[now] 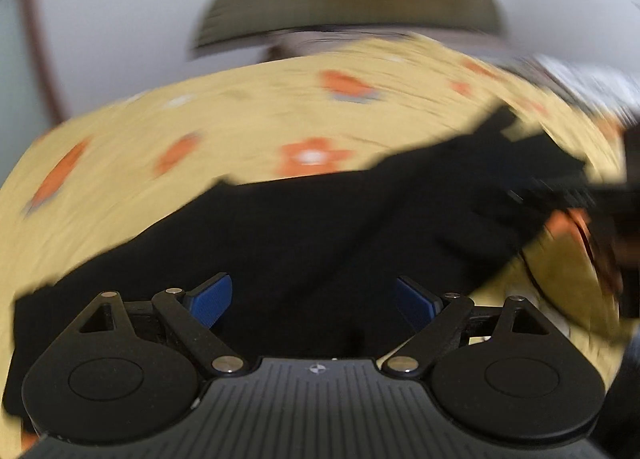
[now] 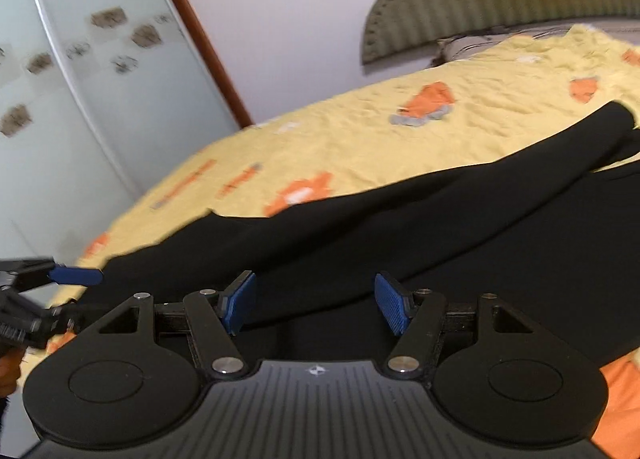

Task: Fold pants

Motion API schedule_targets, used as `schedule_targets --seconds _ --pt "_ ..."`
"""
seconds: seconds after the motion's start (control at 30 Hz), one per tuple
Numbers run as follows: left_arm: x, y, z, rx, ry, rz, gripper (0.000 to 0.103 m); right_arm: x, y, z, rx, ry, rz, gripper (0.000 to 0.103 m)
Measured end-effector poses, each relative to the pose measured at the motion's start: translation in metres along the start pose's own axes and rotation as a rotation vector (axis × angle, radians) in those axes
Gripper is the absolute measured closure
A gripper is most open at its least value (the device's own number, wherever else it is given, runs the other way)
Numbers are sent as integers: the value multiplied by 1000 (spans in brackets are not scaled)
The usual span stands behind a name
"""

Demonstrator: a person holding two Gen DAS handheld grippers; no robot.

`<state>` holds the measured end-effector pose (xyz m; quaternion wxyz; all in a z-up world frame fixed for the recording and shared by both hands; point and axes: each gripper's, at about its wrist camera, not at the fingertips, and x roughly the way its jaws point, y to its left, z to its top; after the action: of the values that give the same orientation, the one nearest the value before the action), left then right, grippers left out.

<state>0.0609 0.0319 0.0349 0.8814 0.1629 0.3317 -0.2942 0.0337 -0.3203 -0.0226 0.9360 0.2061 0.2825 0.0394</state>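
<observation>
Fingers of both the left gripper [image 1: 310,301] and right gripper [image 2: 316,303] are spread and empty above the black pants [image 2: 400,227], laid on the yellow bed [image 2: 360,139]. Their long axis runs left-near to right-far; through the blur, neither hand can be judged nearer.

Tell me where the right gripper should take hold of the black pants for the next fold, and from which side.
Probably the near edge of the pants, just ahead of the open right gripper. The cloth lies flat on the yellow bedspread, so I would come down from above with one finger slid under the edge. The far leg end looks a longer reach.
</observation>
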Motion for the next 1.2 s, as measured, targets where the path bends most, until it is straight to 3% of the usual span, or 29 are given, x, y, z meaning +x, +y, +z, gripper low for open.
schedule_targets --seconds 0.1,0.17,0.23,0.3,0.33,0.43,0.67,0.9,1.0,1.07,1.2 --pt "16 -18 -5 119 4 -47 18 8 -4 -3 -16 22 -42 38" --pt "23 -22 -10 165 3 -59 23 16 4 -7 -108 19 -109 38" --pt "29 -27 -12 201 5 -48 30 18 25 -12 -345 -14 -263 38" --pt "33 -28 -18 234 8 -40 32 20 53 -28 -667 -30 -383 38" --pt "35 -29 -20 245 17 -44 34 24 63 -37 -807 -24 -408 38" --pt "45 -34 -23 263 45 -59 44 35 78 -52 -997 32 -386 39" --pt "57 -31 -19 247 59 -52 46 54 87 -58 -1091 49 -342 42" --pt "65 -30 -14 231 46 -43 48 70 83 -54 -1098 69 -282 91" --pt "65 -31 -14 229 41 -45 64 60 88 -57 -1119 49 -287 96" --pt "63 -26 -13 185 38 -81 84 49 90 -58 -1114 44 -282 97" --pt "60 -15 -13 94 43 -116 94 39 93 -60 -1120 57 -268 97"
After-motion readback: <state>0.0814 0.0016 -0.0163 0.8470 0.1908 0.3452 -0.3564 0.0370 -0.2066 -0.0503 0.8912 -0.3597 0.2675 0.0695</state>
